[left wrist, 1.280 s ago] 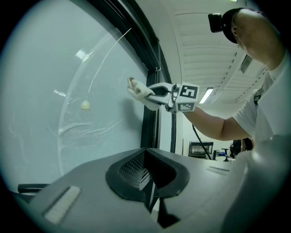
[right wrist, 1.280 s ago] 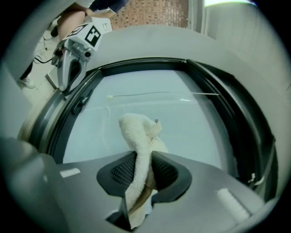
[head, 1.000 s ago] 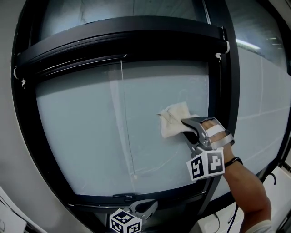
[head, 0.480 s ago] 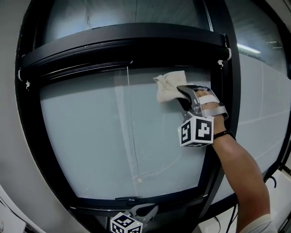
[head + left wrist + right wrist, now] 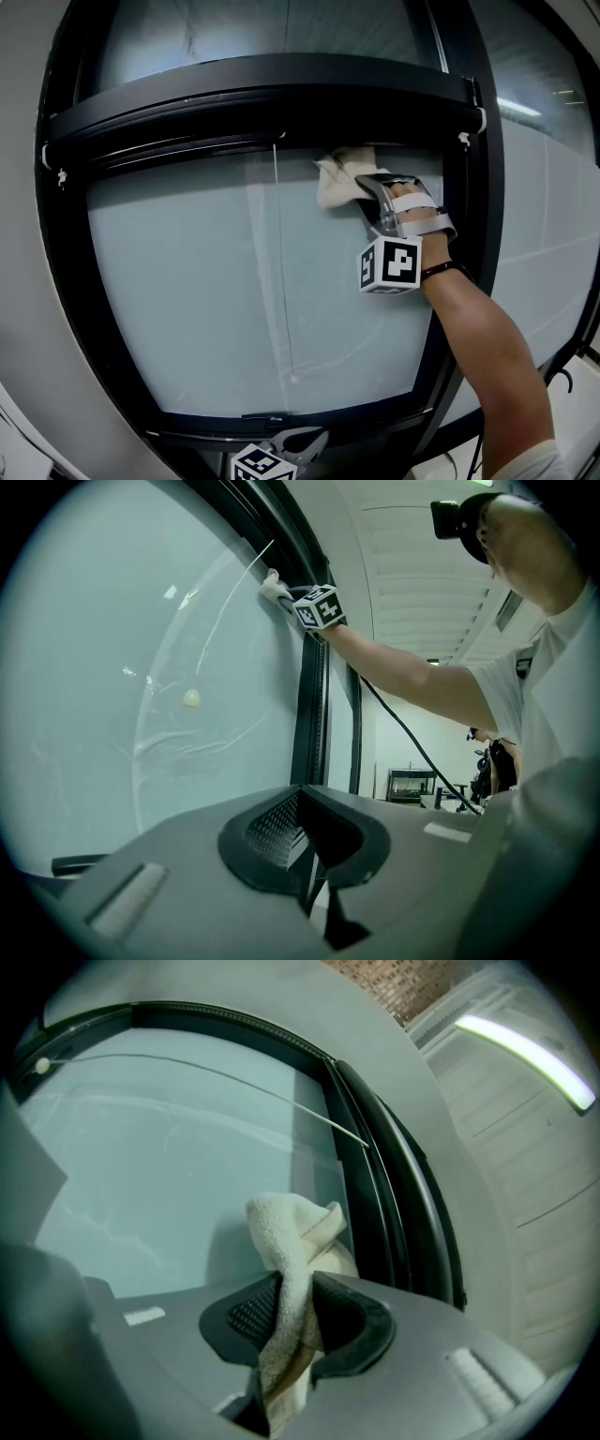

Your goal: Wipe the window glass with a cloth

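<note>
- The cloth [image 5: 337,178] sits high on the window glass [image 5: 216,281], at the pane's upper right corner, just under the crossbar of the black frame [image 5: 272,84]. It looks bunched there so that a thick wad meets the glass.
- The right gripper [image 5: 364,187] is clenched on the cloth. In the right gripper view a fold runs down between the jaws, and the loose end stands out ahead of them.
- The raised arm tilts this gripper toward the pane, probably so that the cloth touches the glass and the jaws do not.
- The left gripper [image 5: 309,439] hangs low, below the frame's bottom rail. Its jaws are drawn together on nothing, and it seems parked because wiping needs only one gripper.
- A thin cord [image 5: 281,253] hangs down the pane, just left of the cloth.
</note>
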The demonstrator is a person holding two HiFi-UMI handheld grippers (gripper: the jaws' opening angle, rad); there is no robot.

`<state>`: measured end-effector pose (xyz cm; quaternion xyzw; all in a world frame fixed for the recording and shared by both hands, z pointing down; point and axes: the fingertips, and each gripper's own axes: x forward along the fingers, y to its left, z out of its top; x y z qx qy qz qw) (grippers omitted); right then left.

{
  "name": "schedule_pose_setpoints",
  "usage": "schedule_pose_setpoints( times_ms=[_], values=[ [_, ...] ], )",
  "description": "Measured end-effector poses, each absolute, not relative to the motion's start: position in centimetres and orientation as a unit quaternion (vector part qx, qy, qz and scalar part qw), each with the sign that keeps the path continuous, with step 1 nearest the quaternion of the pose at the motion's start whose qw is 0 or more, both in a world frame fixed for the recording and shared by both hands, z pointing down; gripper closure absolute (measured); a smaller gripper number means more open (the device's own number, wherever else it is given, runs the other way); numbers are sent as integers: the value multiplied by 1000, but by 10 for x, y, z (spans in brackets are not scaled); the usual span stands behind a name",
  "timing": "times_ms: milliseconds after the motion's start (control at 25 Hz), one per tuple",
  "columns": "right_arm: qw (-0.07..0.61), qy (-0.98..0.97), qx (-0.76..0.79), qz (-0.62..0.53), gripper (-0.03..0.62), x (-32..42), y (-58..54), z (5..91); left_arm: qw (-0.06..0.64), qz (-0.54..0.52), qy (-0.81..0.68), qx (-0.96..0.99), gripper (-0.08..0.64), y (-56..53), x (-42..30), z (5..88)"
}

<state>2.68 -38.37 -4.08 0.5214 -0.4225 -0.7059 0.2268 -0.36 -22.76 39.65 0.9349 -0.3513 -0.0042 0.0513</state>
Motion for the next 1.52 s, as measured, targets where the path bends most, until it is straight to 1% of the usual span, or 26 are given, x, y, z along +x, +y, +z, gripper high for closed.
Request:
schedule_pose_setpoints(
  times_ms=[400,680,1120,1520],
  values=[
    [237,-414,516,-711,503,21,-396,-35,55,-7,-344,937,543,-236,-2,398],
    [260,-386,516,-719,503,20,-402,-25,64,-10,-342,938,543,-242,0,405],
    [253,-408,505,-718,505,20,-402,-14,61,-2,-344,937,543,-245,4,410],
    [263,-412,489,-723,505,18,-401,13,69,1,-347,935,543,-243,0,414]
  ],
)
